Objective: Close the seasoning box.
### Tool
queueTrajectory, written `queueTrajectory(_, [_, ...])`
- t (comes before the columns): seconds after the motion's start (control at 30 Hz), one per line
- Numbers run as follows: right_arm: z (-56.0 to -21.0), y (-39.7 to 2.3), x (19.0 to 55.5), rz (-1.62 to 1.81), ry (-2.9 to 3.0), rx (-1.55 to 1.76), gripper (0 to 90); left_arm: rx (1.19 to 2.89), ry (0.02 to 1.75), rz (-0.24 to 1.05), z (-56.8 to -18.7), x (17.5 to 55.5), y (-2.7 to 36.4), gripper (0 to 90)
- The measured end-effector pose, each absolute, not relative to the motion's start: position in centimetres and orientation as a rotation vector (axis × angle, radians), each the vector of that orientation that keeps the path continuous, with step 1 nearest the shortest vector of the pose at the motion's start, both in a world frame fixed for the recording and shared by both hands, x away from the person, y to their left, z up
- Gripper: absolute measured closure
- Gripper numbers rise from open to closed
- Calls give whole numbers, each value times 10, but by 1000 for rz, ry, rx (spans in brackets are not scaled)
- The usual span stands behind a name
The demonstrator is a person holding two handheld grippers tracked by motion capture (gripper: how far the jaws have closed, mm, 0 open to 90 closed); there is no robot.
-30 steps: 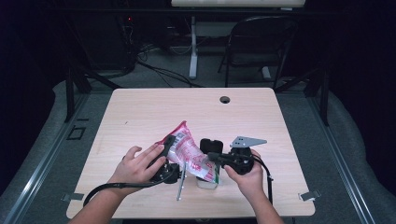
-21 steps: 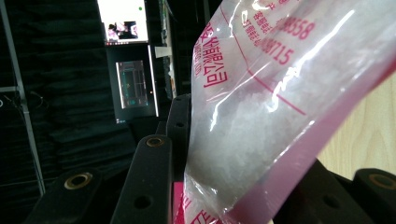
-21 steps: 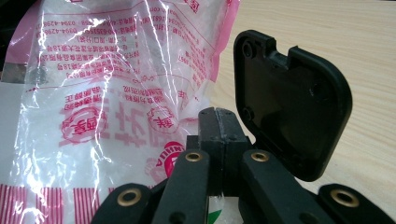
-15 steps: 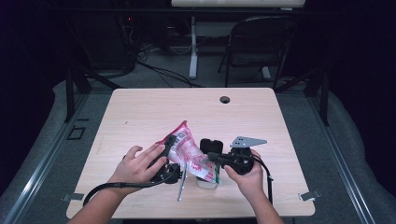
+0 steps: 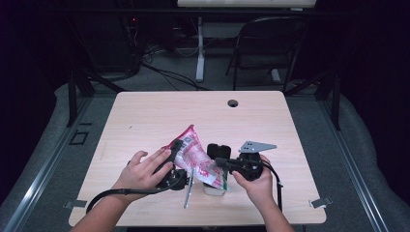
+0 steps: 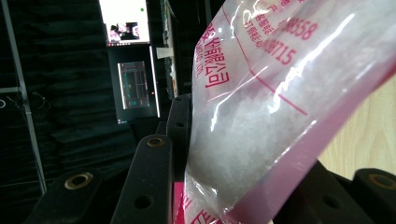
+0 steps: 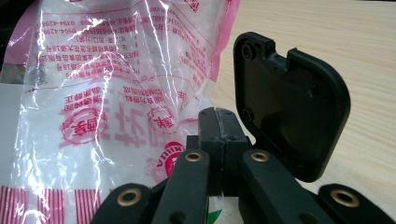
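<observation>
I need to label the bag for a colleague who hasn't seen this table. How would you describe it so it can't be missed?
On the wooden table, look near the front edge between the person's two hands. The bag is clear crinkly plastic with pink edges and red print, holding white grains; its neighbours are black or white.

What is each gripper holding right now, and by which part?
Both hold the pink-printed plastic bag: the left gripper clamps its upper pink edge, the right gripper pinches its lower edge with jaws shut.
</observation>
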State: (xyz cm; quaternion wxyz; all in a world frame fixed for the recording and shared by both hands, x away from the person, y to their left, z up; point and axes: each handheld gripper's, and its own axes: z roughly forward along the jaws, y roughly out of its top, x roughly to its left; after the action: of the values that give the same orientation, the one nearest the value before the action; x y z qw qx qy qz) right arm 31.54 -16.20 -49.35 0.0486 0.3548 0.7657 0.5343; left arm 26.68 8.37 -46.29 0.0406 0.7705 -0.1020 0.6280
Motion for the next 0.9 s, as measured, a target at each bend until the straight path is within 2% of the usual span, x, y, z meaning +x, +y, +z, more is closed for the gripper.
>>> queueTrajectory(0.9, [-492,-163,315,1634,2333,1075,900,2357,-294,1913,-460,266,83,711])
